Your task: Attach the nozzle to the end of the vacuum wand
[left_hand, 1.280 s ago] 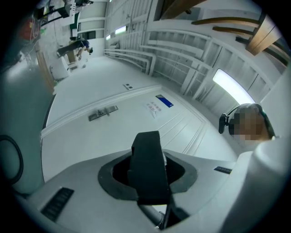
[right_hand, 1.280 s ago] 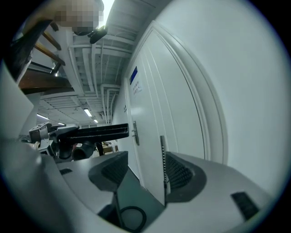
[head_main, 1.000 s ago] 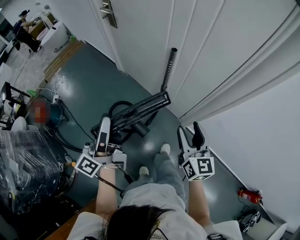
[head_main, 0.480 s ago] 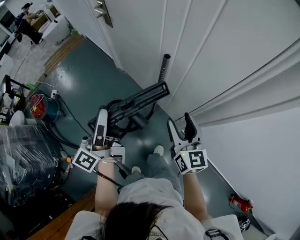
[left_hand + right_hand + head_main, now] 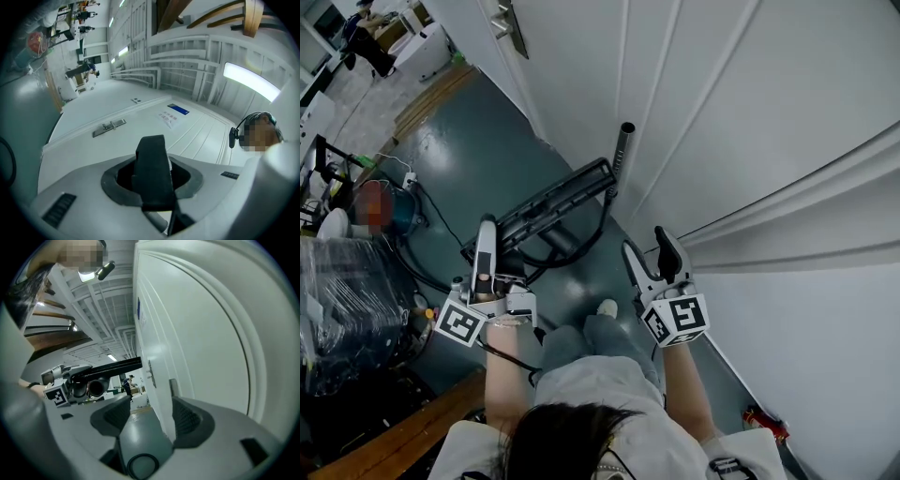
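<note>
**Nozzle** [image 5: 546, 208]: black floor head, a long bar with a round socket at its neck. The left gripper [image 5: 487, 234] holds it with fingers clenched on the neck. The bar extends just beyond those fingertips, toward the door.

**Vacuum wand** [image 5: 622, 155]: grey tube leaning against the white door [image 5: 741, 112], open end uppermost.
- It stands ahead of the right fingertips and apart from them.
- It is just beside the far tip of the nozzle bar; whether the two touch cannot be told.
- No fingers are on it.

**Right gripper** [image 5: 649, 246]: fingers released and spread wide, with nothing between them. In the right gripper view the wand shows beyond the gap, off toward one pad.

**Step in hand (judged):** the nozzle is secured in the left gripper and the wand is not yet taken. The free right fingers are presented toward the tube, so this reads as the approach before the join.

**Next move (judged):**
- Carry the right fingers forward until the wand sits between the pads, then close on it and steady it off the door.
- Turn the nozzle so its socket faces the wand's end squarely.
- Push along the tube's axis; a skewed entry would likely jam or knock the wand sideways
</note>
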A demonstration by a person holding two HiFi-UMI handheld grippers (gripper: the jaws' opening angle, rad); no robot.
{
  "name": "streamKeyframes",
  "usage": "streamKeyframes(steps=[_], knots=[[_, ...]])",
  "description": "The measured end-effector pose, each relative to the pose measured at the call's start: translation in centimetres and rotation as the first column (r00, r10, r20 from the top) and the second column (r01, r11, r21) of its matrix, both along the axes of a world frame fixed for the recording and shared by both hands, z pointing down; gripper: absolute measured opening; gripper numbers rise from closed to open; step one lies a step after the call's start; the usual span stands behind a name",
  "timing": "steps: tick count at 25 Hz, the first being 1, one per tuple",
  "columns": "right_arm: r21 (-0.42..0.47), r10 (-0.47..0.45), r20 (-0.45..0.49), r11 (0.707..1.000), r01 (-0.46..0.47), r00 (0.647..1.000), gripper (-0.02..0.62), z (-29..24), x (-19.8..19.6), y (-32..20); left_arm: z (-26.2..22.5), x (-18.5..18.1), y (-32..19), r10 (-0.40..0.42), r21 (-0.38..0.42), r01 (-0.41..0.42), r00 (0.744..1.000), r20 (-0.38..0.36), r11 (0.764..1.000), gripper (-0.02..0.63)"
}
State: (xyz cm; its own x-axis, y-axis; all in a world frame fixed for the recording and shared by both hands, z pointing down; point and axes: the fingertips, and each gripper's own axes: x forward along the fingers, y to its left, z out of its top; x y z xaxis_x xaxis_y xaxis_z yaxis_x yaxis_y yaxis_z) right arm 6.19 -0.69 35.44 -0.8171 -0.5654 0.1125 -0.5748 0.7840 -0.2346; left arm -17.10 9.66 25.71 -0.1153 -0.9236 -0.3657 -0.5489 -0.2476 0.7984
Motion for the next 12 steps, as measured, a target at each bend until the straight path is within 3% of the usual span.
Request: streamKeyframes(steps=[5, 12], knots=[[-0.033, -0.026, 0.04, 0.999, 0.028, 0.999, 0.284, 0.4, -0.5, -0.5, -0.6, -0.2, -0.5, -0.016, -0.017, 0.017, 0.999, 0.043, 1.0, 0.118], [-0.068, -0.057, 0.033, 0.996, 0.059, 0.998, 0.296, 1.3, -1.1, -0.7, -0.6, -0.7, -1.9, -0.011, -0.012, 0.012, 0.999, 0.042, 1.0, 0.118]])
